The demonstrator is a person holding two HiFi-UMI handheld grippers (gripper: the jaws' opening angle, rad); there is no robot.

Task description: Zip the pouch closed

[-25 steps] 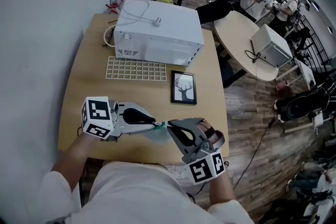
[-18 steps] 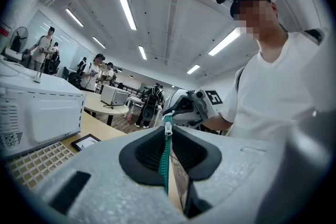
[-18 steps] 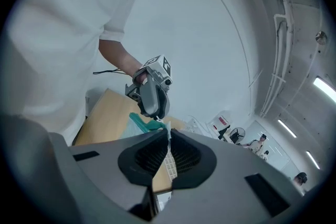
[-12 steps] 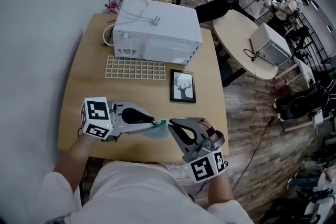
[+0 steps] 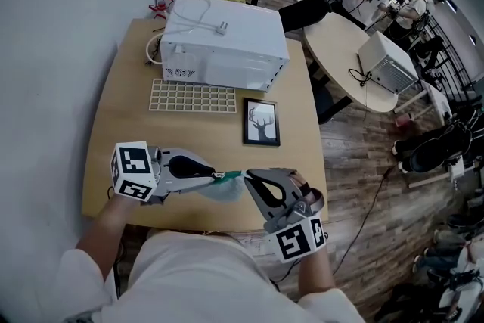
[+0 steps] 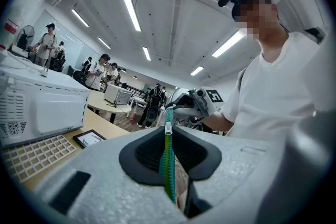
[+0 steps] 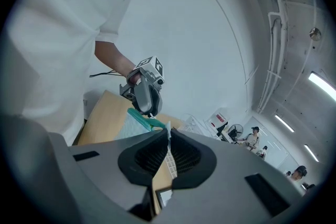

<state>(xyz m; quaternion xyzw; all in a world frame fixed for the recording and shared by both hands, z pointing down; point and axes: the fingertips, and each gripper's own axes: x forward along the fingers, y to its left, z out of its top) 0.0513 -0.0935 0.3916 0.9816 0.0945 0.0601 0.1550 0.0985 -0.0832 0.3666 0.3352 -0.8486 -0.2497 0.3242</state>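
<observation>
A teal mesh pouch (image 5: pixel 224 190) hangs between my two grippers over the wooden table's (image 5: pixel 125 125) near edge. My left gripper (image 5: pixel 220 176) is shut on the pouch's zipper edge; in the left gripper view the green-and-teal zipper tape (image 6: pixel 167 165) runs out between its jaws, with a white slider (image 6: pixel 168 128) at their tips. My right gripper (image 5: pixel 246 176) faces it a short way to the right, shut on a thin white zipper pull (image 7: pixel 169 134). In the right gripper view the pouch (image 7: pixel 137 121) stretches to the left gripper (image 7: pixel 148 108).
A white microwave (image 5: pixel 225 45) stands at the back of the table, with a white grid tray (image 5: pixel 191 97) and a framed picture (image 5: pixel 262 122) in front of it. A wall runs along the left. A round table (image 5: pixel 344 60) and several people are at the right.
</observation>
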